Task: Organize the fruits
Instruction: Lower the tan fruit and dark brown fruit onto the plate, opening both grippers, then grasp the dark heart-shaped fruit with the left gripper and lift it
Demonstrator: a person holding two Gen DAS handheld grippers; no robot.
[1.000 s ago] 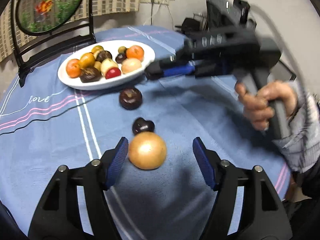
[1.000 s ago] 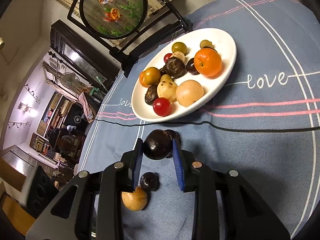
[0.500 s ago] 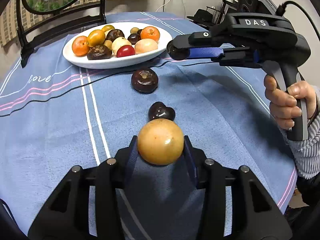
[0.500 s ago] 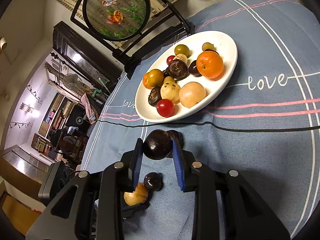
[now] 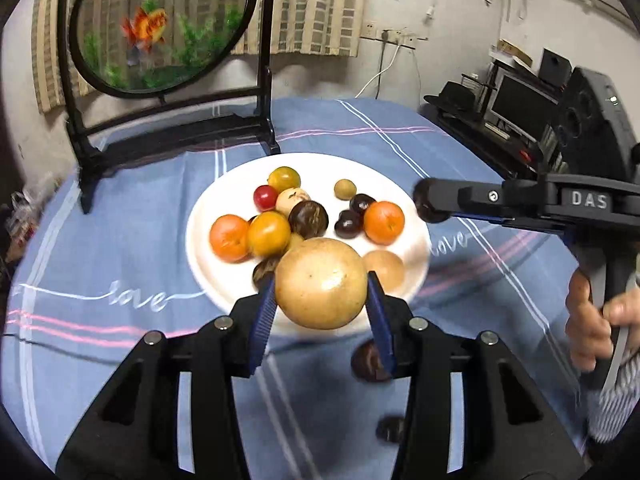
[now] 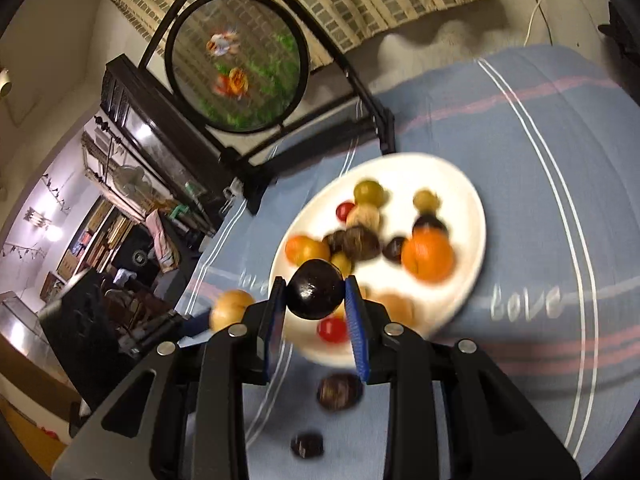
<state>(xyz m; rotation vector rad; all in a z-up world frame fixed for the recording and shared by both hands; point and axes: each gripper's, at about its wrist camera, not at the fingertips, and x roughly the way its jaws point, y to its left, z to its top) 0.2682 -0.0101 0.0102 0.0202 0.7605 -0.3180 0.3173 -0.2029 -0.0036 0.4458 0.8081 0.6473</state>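
Note:
My left gripper (image 5: 322,306) is shut on a large tan round fruit (image 5: 320,282) and holds it in the air over the near rim of the white plate (image 5: 208,252), which is piled with several fruits. My right gripper (image 6: 316,312) is shut on a dark purple round fruit (image 6: 315,289), raised over the plate's (image 6: 472,208) near edge. The right gripper also shows in the left wrist view (image 5: 430,204) at the plate's right rim. Two dark fruits, one large (image 6: 339,391) and one small (image 6: 306,445), lie on the blue cloth below.
A black stand with a round goldfish panel (image 5: 160,24) stands at the back of the table behind the plate. The blue tablecloth (image 5: 100,240) has white and pink stripes. A person's hand (image 5: 592,320) holds the right gripper's handle at the right.
My left gripper closed on the tan fruit, lifted it off the cloth and carried it toward the plate. My right gripper moved with its dark fruit over the plate's edge.

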